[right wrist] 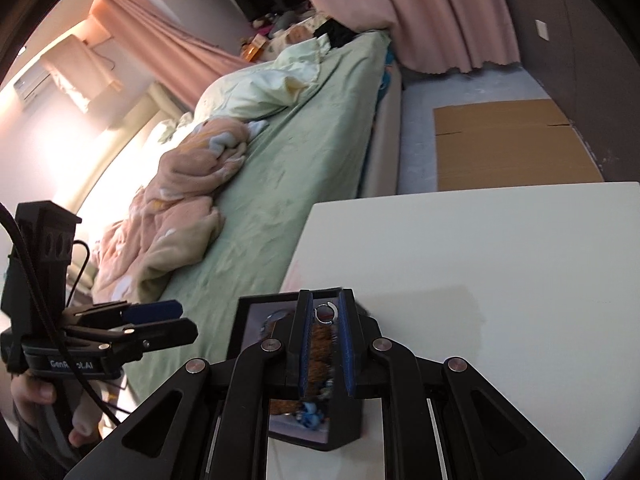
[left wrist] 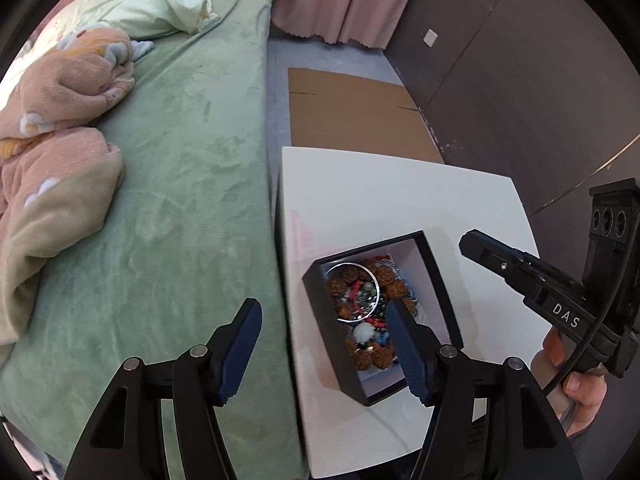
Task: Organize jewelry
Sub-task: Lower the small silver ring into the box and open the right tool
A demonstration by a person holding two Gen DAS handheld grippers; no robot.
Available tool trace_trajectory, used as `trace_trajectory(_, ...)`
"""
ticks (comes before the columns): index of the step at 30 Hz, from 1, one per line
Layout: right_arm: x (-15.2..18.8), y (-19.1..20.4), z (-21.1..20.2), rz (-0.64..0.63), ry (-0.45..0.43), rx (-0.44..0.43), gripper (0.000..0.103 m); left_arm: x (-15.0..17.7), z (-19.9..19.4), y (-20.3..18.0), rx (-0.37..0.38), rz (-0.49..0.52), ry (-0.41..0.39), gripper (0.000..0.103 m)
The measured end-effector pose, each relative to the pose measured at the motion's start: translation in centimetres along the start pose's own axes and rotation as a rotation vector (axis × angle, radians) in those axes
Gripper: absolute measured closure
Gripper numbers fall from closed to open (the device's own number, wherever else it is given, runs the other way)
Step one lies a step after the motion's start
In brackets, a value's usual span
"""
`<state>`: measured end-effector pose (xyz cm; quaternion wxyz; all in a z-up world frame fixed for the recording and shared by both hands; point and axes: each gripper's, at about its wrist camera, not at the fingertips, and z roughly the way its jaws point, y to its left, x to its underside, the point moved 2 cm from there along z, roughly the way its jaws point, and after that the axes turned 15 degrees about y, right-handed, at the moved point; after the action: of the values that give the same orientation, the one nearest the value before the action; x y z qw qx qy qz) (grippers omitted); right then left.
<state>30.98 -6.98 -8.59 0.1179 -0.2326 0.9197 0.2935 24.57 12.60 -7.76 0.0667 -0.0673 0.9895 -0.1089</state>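
Matt black box (left wrist: 438, 280); shiny metal bangle (left wrist: 372, 276); rough brown beads (left wrist: 390, 280); plush green bedsheet (left wrist: 192, 184).

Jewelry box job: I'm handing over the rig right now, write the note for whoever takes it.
Left gripper: open, empty, hovering over the near left edge of the black jewelry box.
Right gripper: jaws nearly closed with a narrow gap, above the box; whether it grips anything cannot be told.
Box sits open on the white table beside the bed.
Inside, in one tangled heap: brown bead bracelets, a silver bangle, red cord and chain pieces.
Done: nothing visibly sorted; no jewelry lies outside the box.
Left: separate the pieces and arrange them.
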Motion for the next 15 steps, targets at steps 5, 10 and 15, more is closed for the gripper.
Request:
trace_trajectory(5,-0.2,1.0,0.9,-0.019,0.017,-0.008,0.089,0.4,0.1,0.6,0.013,-0.01,0.006,0.019)
trace_trajectory(10,-0.4,0.5,1.7,0.012,0.063,-0.023,0.068,0.6,-0.3,0.4,0.013,-0.016,0.001,0.017)
trace_trajectory(15,0.1,-0.3,0.4,0.034,0.024,-0.025,0.056,1.2,-0.8,-0.1,0.025,-0.017,-0.007,0.016)
